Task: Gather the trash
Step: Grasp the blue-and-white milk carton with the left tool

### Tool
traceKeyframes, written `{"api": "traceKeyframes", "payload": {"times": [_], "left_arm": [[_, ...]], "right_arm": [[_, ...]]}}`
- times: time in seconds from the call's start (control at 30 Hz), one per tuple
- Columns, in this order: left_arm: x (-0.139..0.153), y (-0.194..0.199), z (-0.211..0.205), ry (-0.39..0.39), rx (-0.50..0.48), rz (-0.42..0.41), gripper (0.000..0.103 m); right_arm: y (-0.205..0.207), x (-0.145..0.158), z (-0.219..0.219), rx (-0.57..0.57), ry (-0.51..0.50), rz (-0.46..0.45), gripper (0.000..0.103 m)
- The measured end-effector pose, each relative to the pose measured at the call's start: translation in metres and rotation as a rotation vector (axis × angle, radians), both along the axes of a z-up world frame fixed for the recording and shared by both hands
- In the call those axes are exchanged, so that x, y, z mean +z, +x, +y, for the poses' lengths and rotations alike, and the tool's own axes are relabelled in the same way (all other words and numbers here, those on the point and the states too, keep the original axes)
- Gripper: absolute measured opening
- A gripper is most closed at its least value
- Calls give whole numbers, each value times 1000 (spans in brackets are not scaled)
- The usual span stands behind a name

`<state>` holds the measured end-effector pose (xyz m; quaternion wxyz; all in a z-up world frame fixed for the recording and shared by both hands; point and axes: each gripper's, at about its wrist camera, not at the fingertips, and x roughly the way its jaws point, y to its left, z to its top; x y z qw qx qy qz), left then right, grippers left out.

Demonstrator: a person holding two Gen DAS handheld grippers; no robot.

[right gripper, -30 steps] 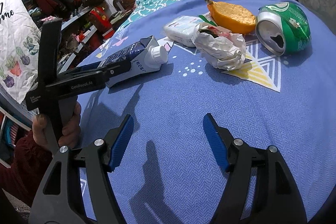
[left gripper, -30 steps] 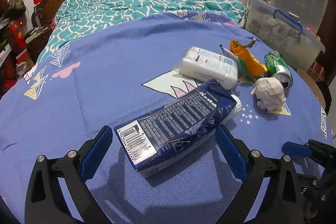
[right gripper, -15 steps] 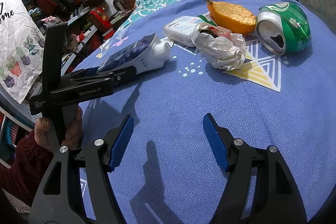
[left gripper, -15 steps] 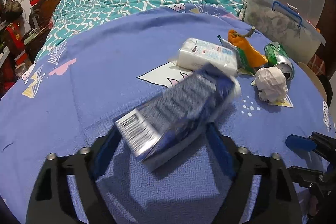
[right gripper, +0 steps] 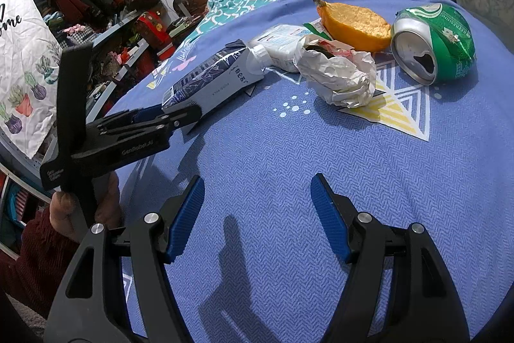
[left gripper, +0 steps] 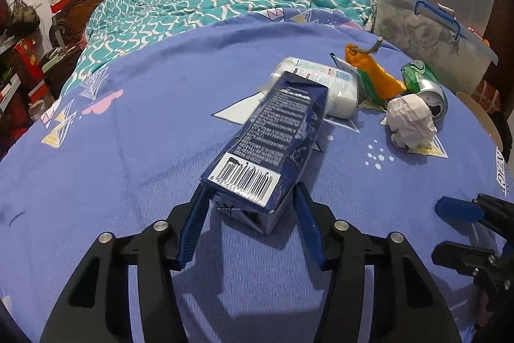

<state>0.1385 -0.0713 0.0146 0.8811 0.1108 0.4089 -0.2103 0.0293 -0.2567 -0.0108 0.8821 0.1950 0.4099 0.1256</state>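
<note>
Trash lies uncollected on the bed [left gripper: 160, 150]: left gripper [left gripper: 249, 214] has just closed onto the milk carton [left gripper: 273, 143]; right gripper [right gripper: 257, 211] wide, empty; can [right gripper: 437, 44], paper wad [right gripper: 337, 76] remain.

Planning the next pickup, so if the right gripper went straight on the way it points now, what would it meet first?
Probably bare blue bedspread first, since the open right gripper tilts downward. Beyond that, the crumpled paper wad lies nearest that line, though depth is hard to judge.
</note>
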Motion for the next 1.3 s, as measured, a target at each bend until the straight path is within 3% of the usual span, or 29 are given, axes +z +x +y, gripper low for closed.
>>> {"api": "traceKeyframes", "payload": {"times": [0.4,0.57,0.87,1.03,1.17,1.3], "left_arm": [[4,-50,21,-21,14,25,49],[0,-52,25,-12,53,66,51],[10,-48,14,-31,78,34,75],[7,-38,1,-21,73,34,74],[-4,-30,-2,4,96,41,65],[-5,-28,2,-18,97,53,64]], "right_arm": [[0,0,0,0,0,0,70],[1,0,-1,-2,-4,-1,70],[-2,1,-4,-15,-3,-3,70],[-3,0,-3,-18,-9,-4,70],[-3,0,-4,-20,-12,-4,70],[-4,1,-7,-45,-17,-8,70]]}}
